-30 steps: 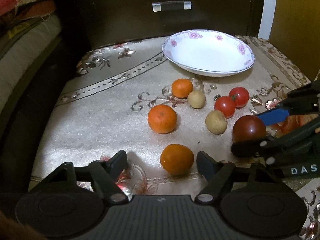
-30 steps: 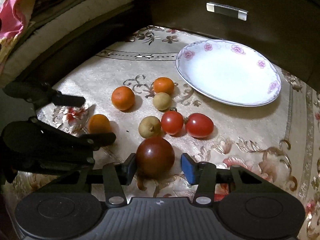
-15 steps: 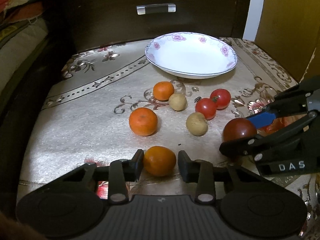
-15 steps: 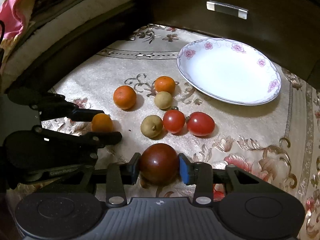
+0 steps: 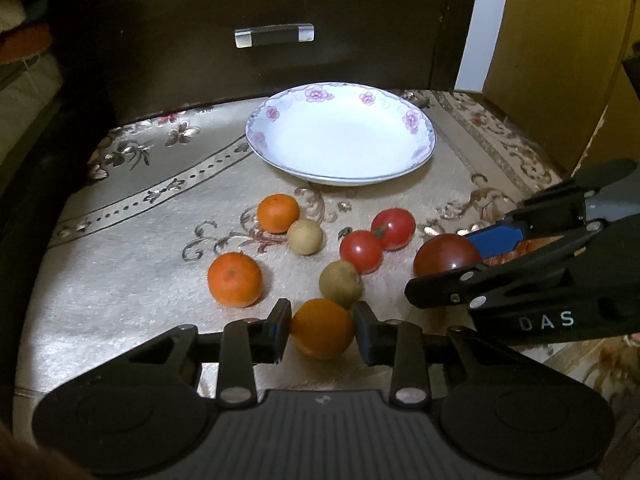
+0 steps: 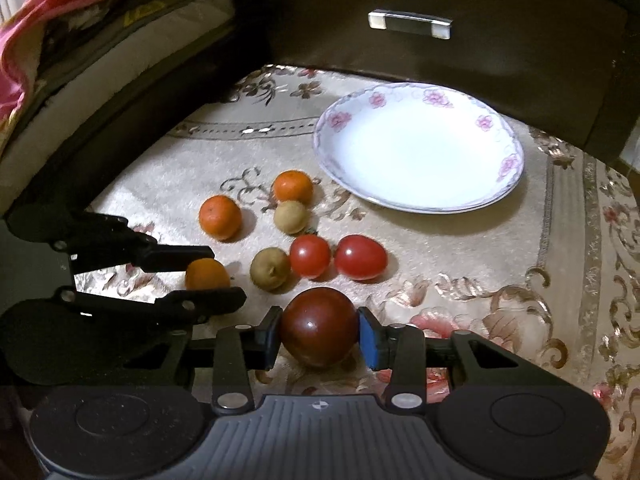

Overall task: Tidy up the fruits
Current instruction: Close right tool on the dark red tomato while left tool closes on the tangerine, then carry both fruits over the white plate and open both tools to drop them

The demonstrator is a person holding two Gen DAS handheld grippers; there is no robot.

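Note:
My left gripper (image 5: 321, 326) is shut on an orange (image 5: 321, 328) and holds it just above the cloth; it also shows in the right wrist view (image 6: 207, 274). My right gripper (image 6: 319, 334) is shut on a dark red tomato (image 6: 319, 326), also seen in the left wrist view (image 5: 446, 254). An empty white floral plate (image 5: 340, 134) (image 6: 416, 148) sits at the back. Loose on the cloth lie two oranges (image 5: 235, 279) (image 5: 278, 213), two red tomatoes (image 5: 393, 228) (image 5: 361, 251) and two small tan fruits (image 5: 305, 236) (image 5: 341, 283).
A beige patterned cloth (image 5: 132, 248) covers the surface. A dark wooden drawer front with a metal handle (image 5: 274, 36) stands right behind the plate. Bedding (image 6: 60, 20) is stacked at the left. A yellow panel (image 5: 560, 60) stands at the right.
Both grippers closed onto their fruits, the left on the orange and the right on the dark tomato. Both have since lifted and moved forward toward the plate.

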